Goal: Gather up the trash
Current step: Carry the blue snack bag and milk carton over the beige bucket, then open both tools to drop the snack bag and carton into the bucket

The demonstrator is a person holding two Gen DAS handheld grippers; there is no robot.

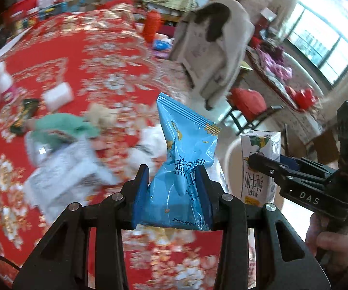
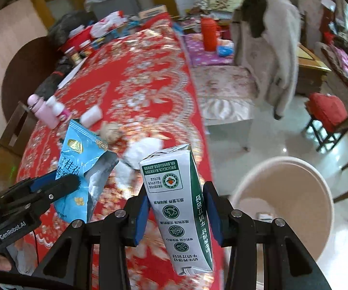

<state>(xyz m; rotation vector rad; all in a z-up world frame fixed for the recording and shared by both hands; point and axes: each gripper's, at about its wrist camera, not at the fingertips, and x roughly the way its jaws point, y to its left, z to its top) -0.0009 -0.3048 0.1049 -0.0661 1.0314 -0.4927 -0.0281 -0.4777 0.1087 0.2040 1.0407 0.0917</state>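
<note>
1. At the lower centre of the left wrist view, the left gripper (image 1: 174,188) is pinching a blue snack wrapper (image 1: 186,154) between its blue pads (image 1: 140,193), fingers closed in tight on the crumpled foil and holding it above the red floral tablecloth (image 1: 53,48).
2. At the lower centre of the right wrist view, the right gripper (image 2: 177,212) is clamping a white and green milk carton (image 2: 181,207), which is tilting in the narrow gap between the fingers.
3. At the lower right of that view, a beige bin (image 2: 318,193) is standing on the pale floor just beside the table edge.
4. At the centre left of the left wrist view, a green cloth (image 1: 62,125) and blurred white wrappers (image 1: 60,169) are lying on the tablecloth.
5. At the upper right, a pale coat (image 2: 275,55) is hanging over a chair.
</note>
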